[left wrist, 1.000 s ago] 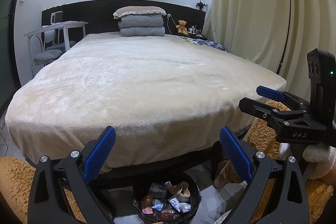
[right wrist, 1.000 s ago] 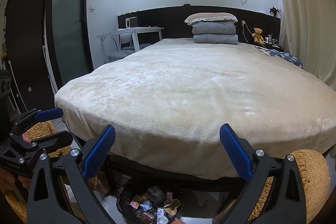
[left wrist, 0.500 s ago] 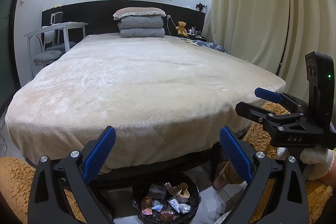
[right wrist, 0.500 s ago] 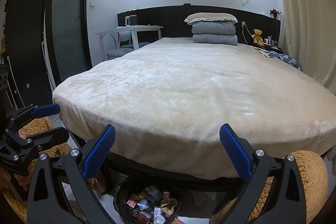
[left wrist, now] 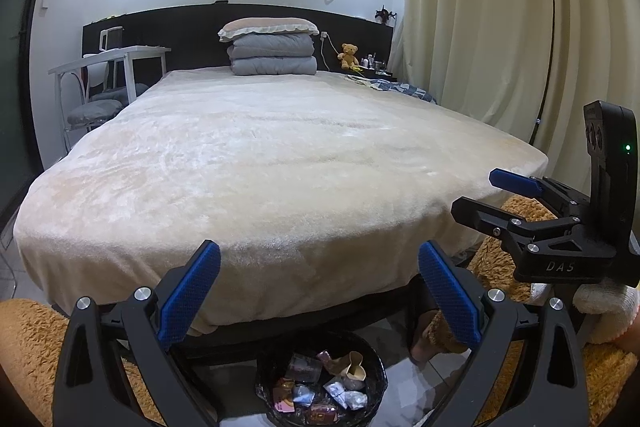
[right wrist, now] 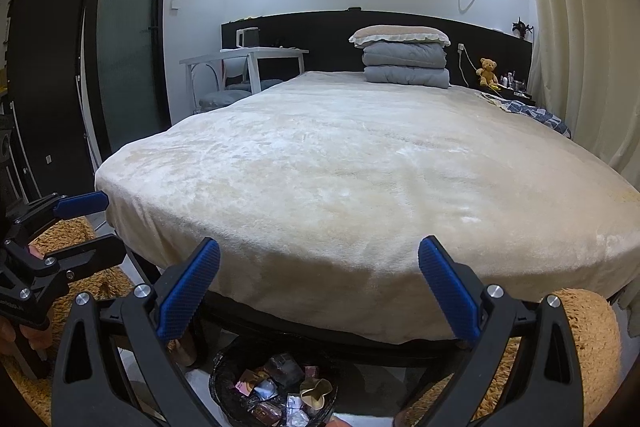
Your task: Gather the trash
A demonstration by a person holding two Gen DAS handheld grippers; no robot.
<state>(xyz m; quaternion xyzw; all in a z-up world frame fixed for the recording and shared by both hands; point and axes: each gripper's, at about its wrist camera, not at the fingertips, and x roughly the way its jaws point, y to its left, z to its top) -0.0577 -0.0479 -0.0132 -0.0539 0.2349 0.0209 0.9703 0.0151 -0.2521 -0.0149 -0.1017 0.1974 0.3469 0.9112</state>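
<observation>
Trash [left wrist: 320, 385] sits in the black-lined bin [left wrist: 378, 367] on the floor, directly below and between your left gripper [left wrist: 319, 297] fingers; the wrappers and crumpled paper lie inside the liner, none seen on the floor around it. In the right wrist view the same bin lies below your right gripper [right wrist: 319, 297], slightly to its left. Both grippers are spread wide and hold nothing.

Change over the last second: slight. The view from both grippers has tipped up a little, so the bin has slid toward the bottom edge and the bed [left wrist: 280, 163] fills more of each picture. Your right gripper, seen ahead and to the right of the left one, has dropped a touch lower.

Finding: the bed's cover ahead of both grippers shows no litter. I judge collection here to be at or near its end, or you are scanning for further pieces. The far bedside, beyond the teddy bear [left wrist: 349, 54], is too small to assess.
</observation>
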